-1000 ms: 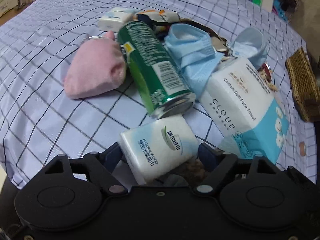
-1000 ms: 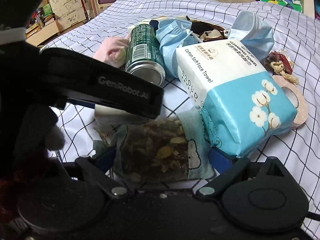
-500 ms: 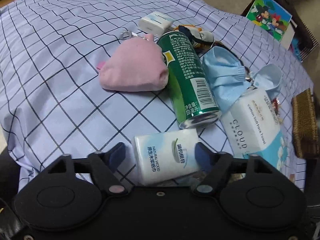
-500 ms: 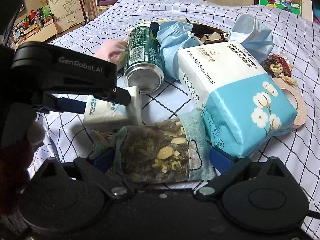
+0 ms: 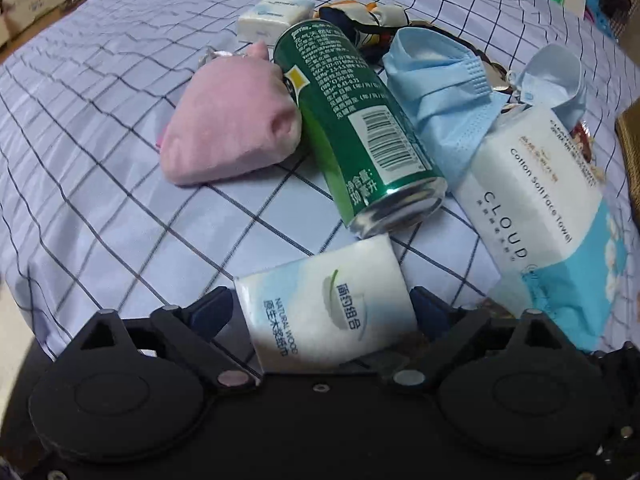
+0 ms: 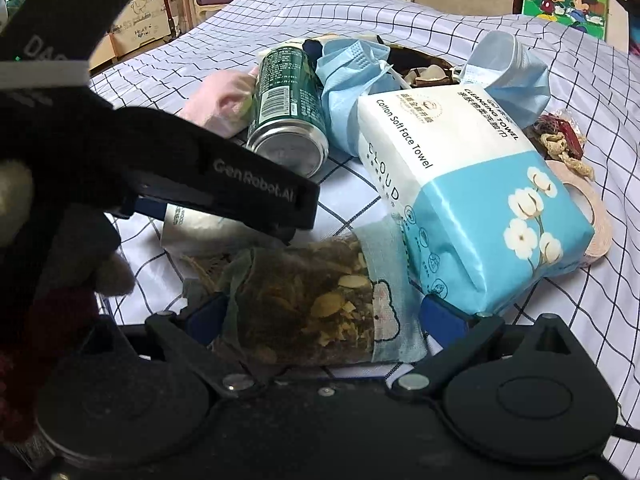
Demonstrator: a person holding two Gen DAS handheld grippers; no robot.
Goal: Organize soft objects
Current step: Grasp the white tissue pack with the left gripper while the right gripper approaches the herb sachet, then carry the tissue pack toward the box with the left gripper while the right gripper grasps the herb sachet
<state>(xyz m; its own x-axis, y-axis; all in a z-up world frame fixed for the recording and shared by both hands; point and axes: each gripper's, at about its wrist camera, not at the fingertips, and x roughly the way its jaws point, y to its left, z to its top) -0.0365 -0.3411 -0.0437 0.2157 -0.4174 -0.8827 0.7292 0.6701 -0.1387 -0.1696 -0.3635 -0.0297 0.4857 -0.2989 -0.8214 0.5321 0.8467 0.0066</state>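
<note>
Both grippers pitched steeply down over the near edge of the bed (image 5: 100, 184), which carries a blue checked sheet.

L gripper (image 5: 322, 312): jaws wide, set either side of a small white tissue pack (image 5: 326, 312). Blue pads sit right at the pack's short ends; I can't confirm they press on it. Pack lies at the near edge, its far corner just beside the rim of a green can (image 5: 356, 136) lying on its side.

In the R wrist view I see the L gripper (image 6: 200, 184) coming in from the left as a dark bar, w/ the tissue pack (image 6: 188, 232) partly hidden under it.

R gripper (image 6: 320, 312): jaws also wide, straddling a mesh sachet (image 6: 304, 304) of dried herbs w/ a blue cloth band. Pads close to its sides; contact can't be told. Sachet is at the near edge, touching the blue end of a large face towel pack (image 6: 472, 184).

Rest of pile, toward bed centre:
- pink pouch (image 5: 232, 128) touching the can's left side
- blue face mask (image 5: 440, 92) between can and towel pack (image 5: 540, 216)
- 2nd mask (image 5: 556, 76) behind towel pack
- 2nd small tissue pack (image 5: 274, 16) further back
- tape roll (image 6: 588, 216) right of towel pack
</note>
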